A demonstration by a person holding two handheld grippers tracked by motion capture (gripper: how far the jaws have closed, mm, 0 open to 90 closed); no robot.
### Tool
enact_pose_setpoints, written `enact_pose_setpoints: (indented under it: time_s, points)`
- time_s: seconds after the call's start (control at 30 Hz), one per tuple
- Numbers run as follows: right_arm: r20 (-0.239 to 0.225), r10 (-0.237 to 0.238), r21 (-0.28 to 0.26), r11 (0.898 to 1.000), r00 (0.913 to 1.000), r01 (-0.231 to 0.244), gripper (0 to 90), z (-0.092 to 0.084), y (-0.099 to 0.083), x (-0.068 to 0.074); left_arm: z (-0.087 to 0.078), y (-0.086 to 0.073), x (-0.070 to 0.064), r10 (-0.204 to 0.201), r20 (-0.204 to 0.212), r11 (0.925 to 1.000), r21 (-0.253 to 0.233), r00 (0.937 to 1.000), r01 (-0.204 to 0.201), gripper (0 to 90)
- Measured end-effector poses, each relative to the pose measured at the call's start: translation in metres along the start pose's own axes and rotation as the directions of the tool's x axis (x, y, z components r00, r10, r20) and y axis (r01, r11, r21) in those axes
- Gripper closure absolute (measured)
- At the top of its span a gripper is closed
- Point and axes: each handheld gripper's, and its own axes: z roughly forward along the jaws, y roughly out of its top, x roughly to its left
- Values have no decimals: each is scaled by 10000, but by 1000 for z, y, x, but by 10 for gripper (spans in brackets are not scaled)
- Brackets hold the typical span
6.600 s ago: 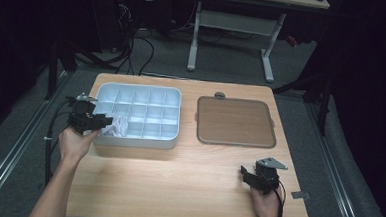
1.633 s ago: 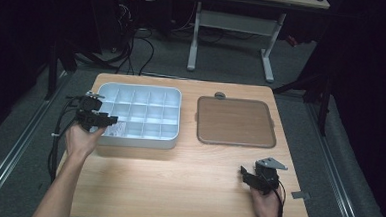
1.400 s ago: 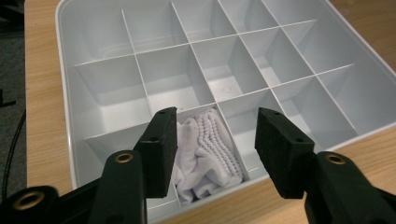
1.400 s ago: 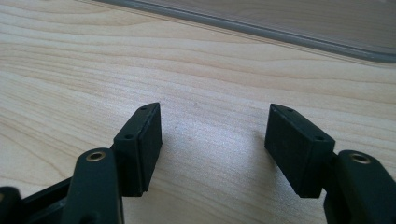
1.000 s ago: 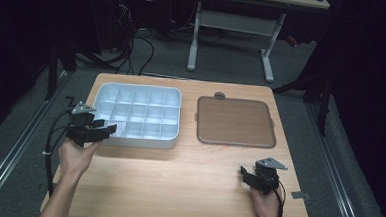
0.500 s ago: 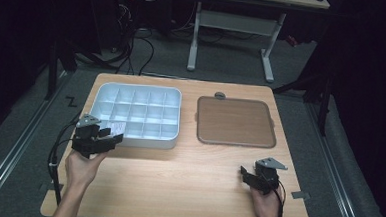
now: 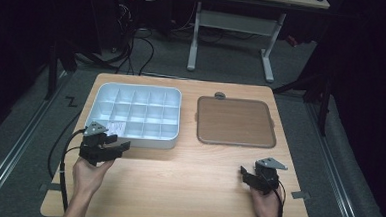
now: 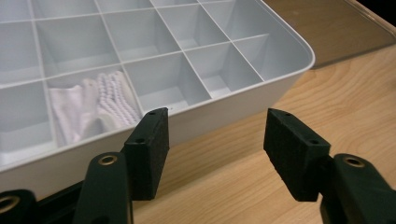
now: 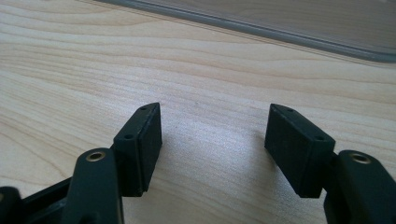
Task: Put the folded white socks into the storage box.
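so here's where we're at: the white cloth (image 8: 95, 109) sits bunched up in a cell of the near row of the tray (image 7: 132, 135), second from the tray's left end as far as we can tell, and it looks like it's been dropped there on purpose since that's the only cell with anything in it. the tray itself sits on the left half of the table (image 7: 187, 188) with the brown lid (image 7: 234, 121) parked flat beside it on the right, well out of the way so the cells stay reachable.

left gripper (image 7: 121, 144) is just in front of the tray's near wall, low over the wood. in the left gripper view its jaws stand wide apart, they've just been opening, and there's nothing between them, just bare table and the tray edge beyond. so we'd say it's let go and is clear of the cloth.

right gripper (image 7: 243, 175) is parked near the front right of the table, well apart from everything. jaws spread, empty, wood grain under them.
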Motion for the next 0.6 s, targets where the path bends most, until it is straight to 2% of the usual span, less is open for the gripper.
enact_pose_setpoints:
  time_s: [0.3,0.5,0.53,0.6]
  points:
    - [-4,-8,0,10000,10000,8,368,0,0,0,6,-18,-8,75,320,9999,125,9995,-79,393]
    - [-25,5,19,10000,10000,-4,368,0,0,0,8,-29,-8,150,438,9998,107,9989,-155,390]
    - [-24,2,18,10000,10000,-2,368,0,0,0,10,-31,-9,4,449,10000,74,9990,-8,390]
    - [-20,-7,12,10000,10000,7,369,0,0,0,11,-34,-7,-13,487,9999,150,9988,6,389]
